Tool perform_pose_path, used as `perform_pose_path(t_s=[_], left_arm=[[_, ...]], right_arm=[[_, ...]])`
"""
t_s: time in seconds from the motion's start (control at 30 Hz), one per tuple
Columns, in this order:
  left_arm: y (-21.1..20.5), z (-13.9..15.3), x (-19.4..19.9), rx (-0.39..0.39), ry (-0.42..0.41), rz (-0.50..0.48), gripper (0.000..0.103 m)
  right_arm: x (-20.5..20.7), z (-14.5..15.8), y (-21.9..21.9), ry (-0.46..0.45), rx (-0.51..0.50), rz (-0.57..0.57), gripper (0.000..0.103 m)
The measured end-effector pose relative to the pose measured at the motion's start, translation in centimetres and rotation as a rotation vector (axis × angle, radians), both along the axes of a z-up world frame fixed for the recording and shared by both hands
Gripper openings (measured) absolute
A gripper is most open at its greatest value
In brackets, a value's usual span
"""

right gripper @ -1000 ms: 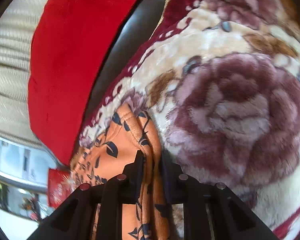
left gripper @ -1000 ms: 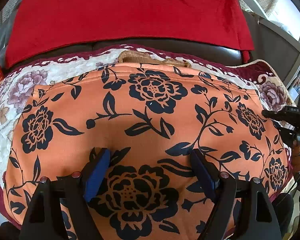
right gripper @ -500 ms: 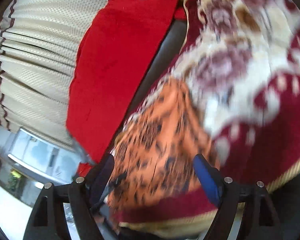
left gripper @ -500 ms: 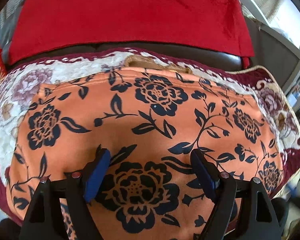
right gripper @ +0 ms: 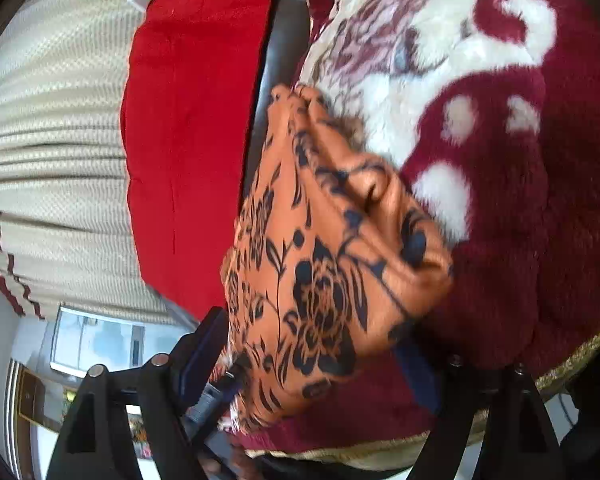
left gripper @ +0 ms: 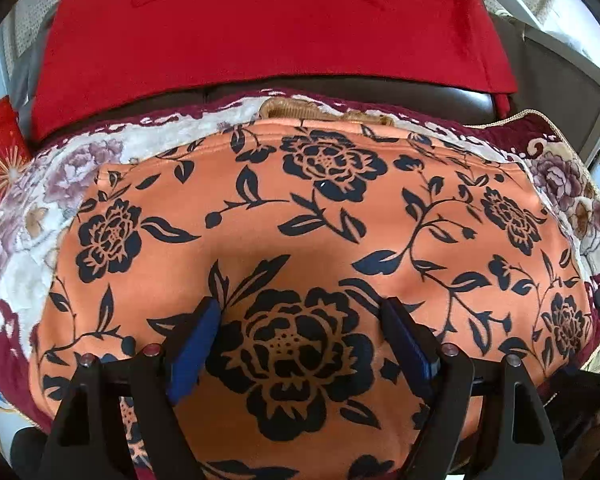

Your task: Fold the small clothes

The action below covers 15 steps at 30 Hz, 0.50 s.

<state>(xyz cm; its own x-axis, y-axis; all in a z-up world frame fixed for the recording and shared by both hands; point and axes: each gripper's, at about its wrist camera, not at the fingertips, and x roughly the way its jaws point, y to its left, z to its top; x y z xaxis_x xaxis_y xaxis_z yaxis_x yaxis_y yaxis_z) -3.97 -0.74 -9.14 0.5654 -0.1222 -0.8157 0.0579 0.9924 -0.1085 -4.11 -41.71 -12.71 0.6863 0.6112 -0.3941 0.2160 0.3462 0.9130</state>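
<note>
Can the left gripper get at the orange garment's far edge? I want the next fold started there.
Probably yes: the left gripper is open above the orange garment, and nothing lies on the cloth between its fingers and the far edge.

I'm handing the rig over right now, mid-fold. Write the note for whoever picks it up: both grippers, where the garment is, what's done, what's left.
Left gripper: open, fingers spread over the orange floral garment, holding nothing.
Right gripper: open at the garment's bunched end, no grip on it.
Garment: lies spread flat across the plush floral blanket, in front of the red cloth.
Done: it looks smoothed into a wide rectangle; whether that is already one fold is unclear.
Left: probably regrasp an end, fold it across, then tidy the bunched corner.
</note>
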Motion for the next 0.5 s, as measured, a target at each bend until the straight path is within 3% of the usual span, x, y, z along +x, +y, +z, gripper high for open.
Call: perform_pose_path(t_s=[0.1,0.2,0.3,0.37,0.5], left_arm=[[0.2,2.0,-0.3,-0.081,-0.054,0.012,0.083],[-0.8,2.4,0.1,-0.076,-0.082,-0.006,0.083],[-2.6,-0.9,1.5,0.022,0.014,-0.04,0.083],[-3.5,-0.6,0.8,0.082,-0.032,-0.049,0.083],[-3.2,1.3,0.4,-0.016,-0.069,-0.055,0.083]], right_arm=[[0.2,1.0,-0.3,-0.029,-0.027,-0.023,0.082],[0.1,2.7,-0.3,-0.082,-0.078,-0.02,0.082],[0.8,2.6,-0.1,-0.075,-0.121,-0.017,0.082],[1.1,1.7,-0.1,-0.053,-0.098,-0.011,0.082],[1.2,2.3,-0.5,-0.089,-0.136,0.006,0.072]])
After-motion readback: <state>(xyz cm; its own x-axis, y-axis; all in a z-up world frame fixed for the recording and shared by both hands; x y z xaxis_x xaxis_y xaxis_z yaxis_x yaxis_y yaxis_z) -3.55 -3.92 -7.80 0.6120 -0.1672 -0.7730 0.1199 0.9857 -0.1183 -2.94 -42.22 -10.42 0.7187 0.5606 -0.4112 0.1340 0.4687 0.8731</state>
